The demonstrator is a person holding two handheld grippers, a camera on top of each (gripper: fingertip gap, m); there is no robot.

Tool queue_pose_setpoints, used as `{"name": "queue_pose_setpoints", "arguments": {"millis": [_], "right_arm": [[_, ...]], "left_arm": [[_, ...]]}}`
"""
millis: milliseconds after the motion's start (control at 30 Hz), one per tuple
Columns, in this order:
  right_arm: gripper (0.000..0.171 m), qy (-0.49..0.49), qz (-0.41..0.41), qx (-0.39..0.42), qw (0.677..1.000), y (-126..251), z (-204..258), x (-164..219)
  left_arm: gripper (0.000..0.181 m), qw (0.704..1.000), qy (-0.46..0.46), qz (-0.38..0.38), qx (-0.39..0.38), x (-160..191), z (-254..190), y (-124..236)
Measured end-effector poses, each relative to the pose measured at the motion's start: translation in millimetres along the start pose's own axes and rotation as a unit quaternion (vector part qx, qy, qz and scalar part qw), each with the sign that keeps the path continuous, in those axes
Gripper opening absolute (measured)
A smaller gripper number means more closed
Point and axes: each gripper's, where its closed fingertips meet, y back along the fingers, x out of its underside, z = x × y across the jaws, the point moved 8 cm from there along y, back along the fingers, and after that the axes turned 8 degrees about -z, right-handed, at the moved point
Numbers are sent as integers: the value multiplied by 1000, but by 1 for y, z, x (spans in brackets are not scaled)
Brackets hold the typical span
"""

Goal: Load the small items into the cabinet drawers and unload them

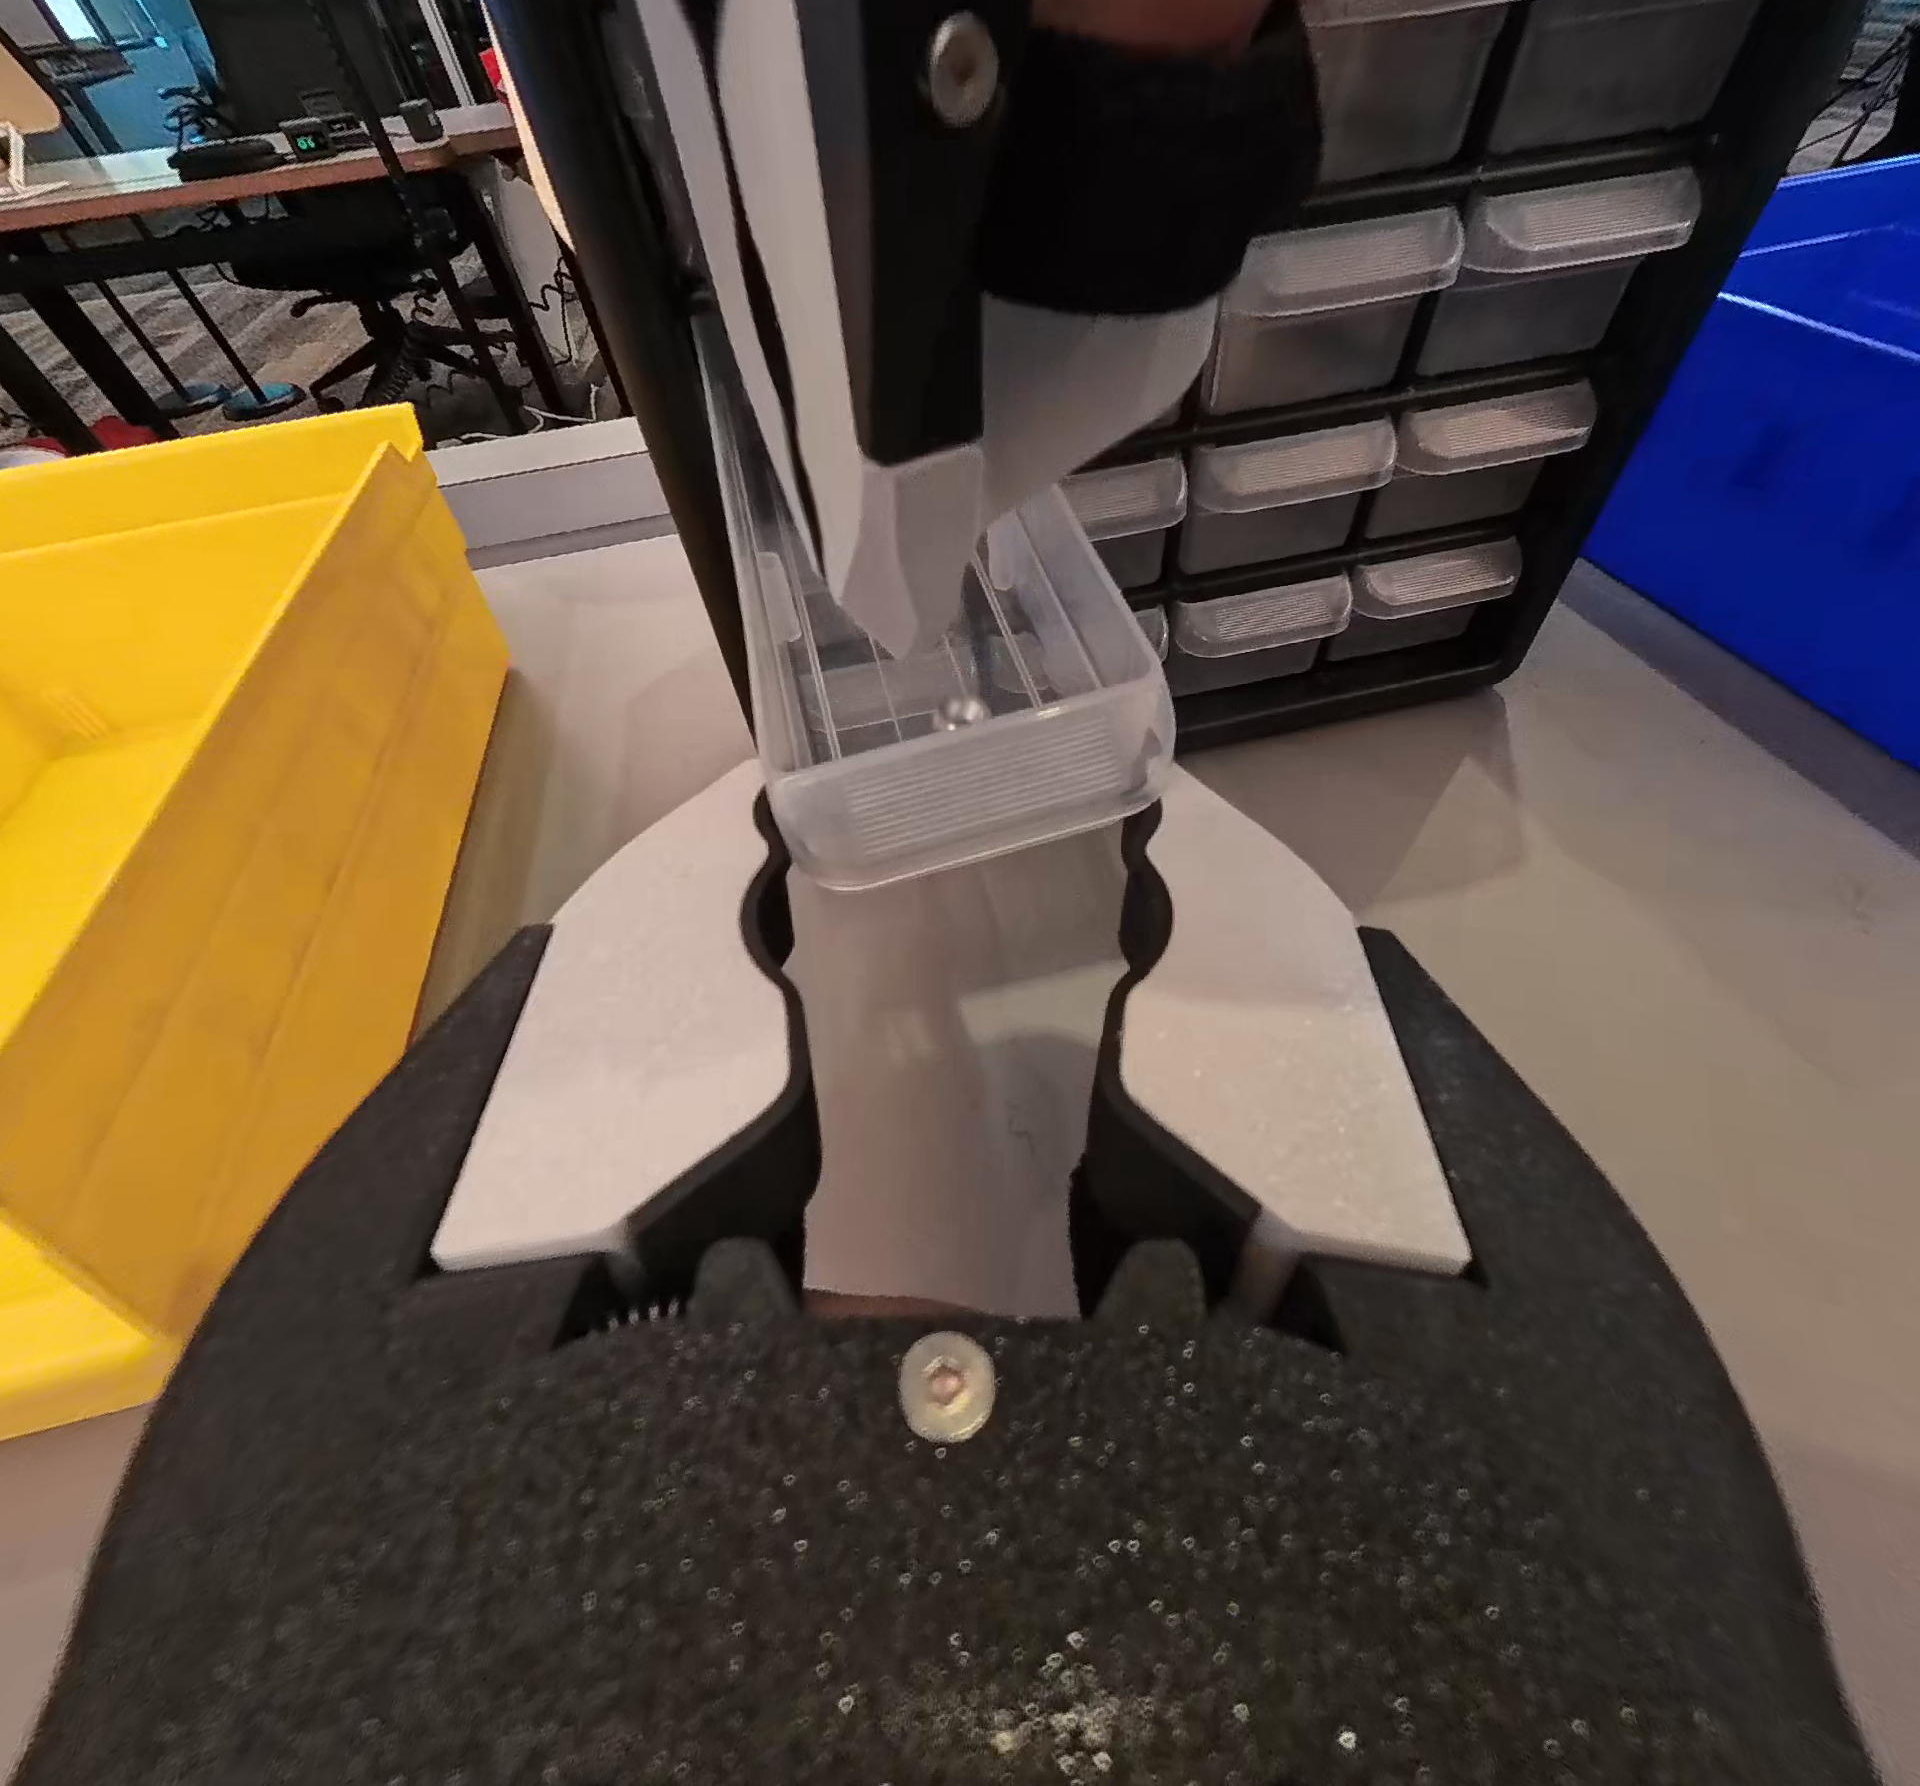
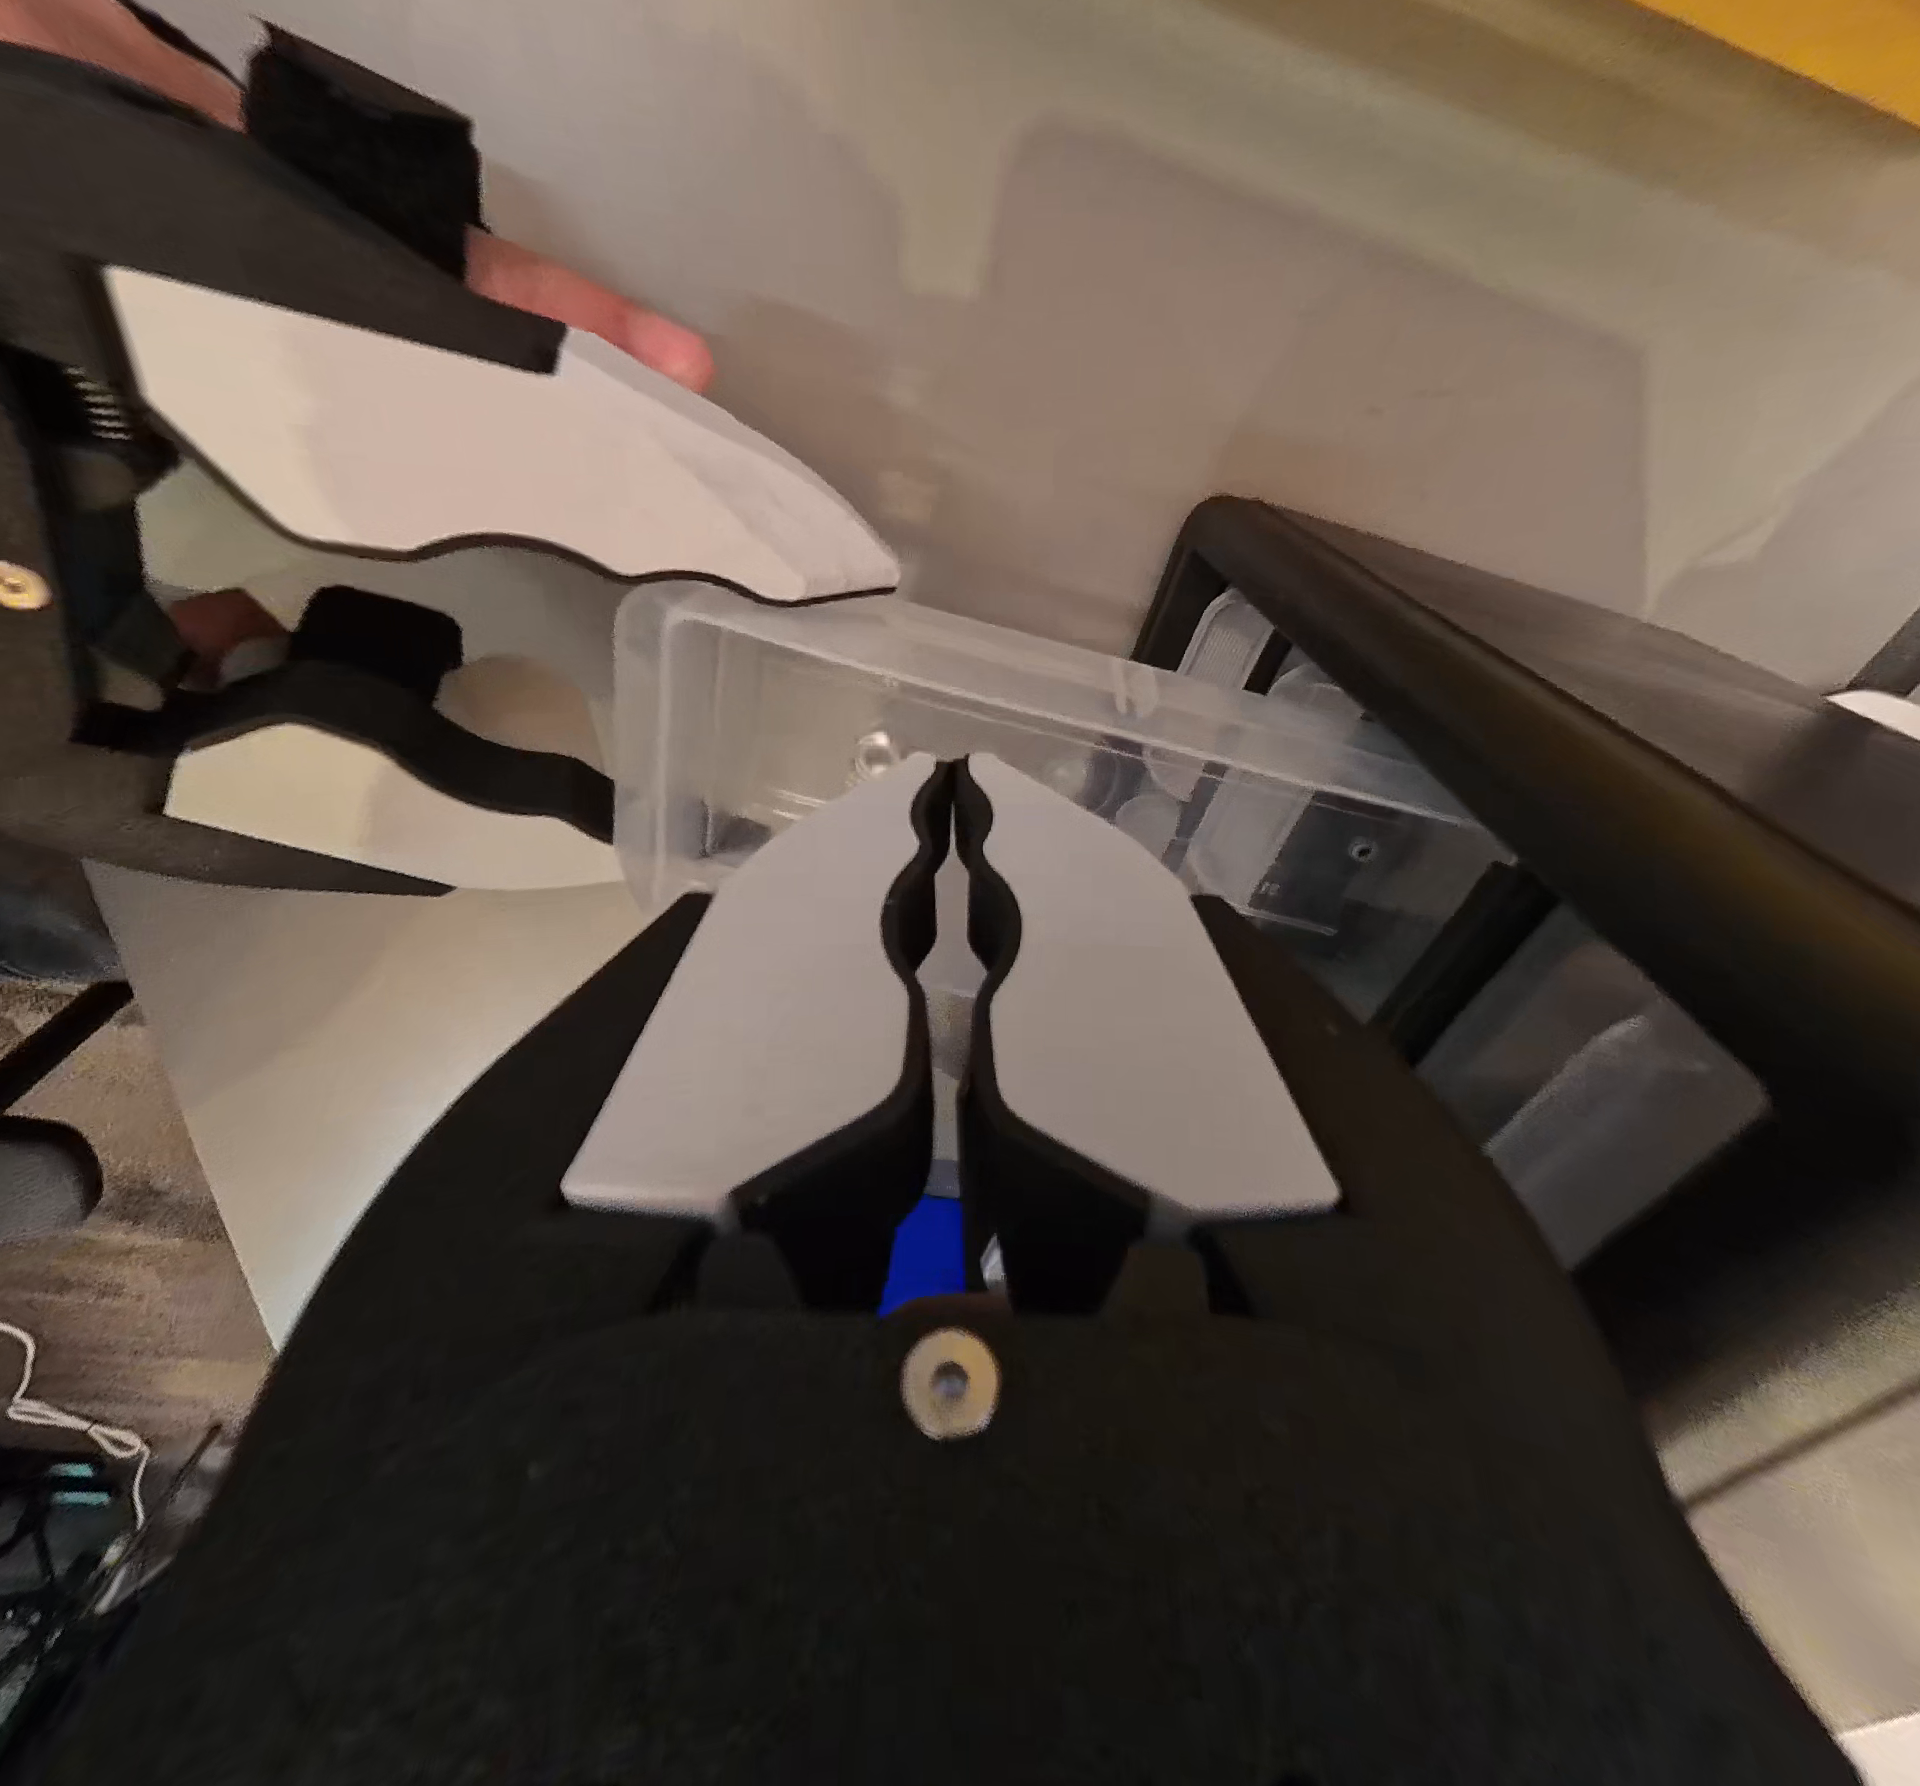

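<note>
Small item [image 1: 954,716]: a shiny metal ball, judged hard, slippery, prone to rolling; lies in the pulled-out clear drawer [image 1: 971,780].
Right gripper [image 2: 952,768]: pressed together, tips inside the drawer.
Left gripper [image 1: 954,837]: spread around the drawer front.
Cabinet [image 1: 1455,302]: black, behind.

Clear plastic drawer [image 1: 966,749] pulled far out of black cabinet [image 1: 1558,302], ribbed front handle facing outward, roughly level. Small shiny metal ball [image 1: 954,716] resting inside near front wall. Remaining clear drawers [image 1: 1340,282] shut in rows. Cabinet standing upright on desk [image 1: 1558,905].
</note>
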Motion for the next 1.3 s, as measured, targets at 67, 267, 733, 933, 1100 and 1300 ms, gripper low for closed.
{"name": "queue_pose_setpoints", "arguments": {"millis": [67,267,733,933,1100,1300], "right_arm": [[0,-4,-14,4,1000,6,1,0],[26,-21,17,-10,1000,5,9,1],[0,22,47,-43,998,-12,13,-6],[0,23,38,-32,999,-8,8,-6],[0,26,6,-11,1000,14,3,-4],[0,34,-101,-22,994,41,6,4]], "left_arm": [[61,1000,0,0,0,0,0,0],[61,1000,2,0,0,0,0,0],[61,1000,-3,0,0,-1,0,0],[61,1000,0,-2,1,-1,0,1],[61,1000,-2,-3,1,-3,-1,3],[61,1000,-7,-3,0,-1,-2,3]]}}
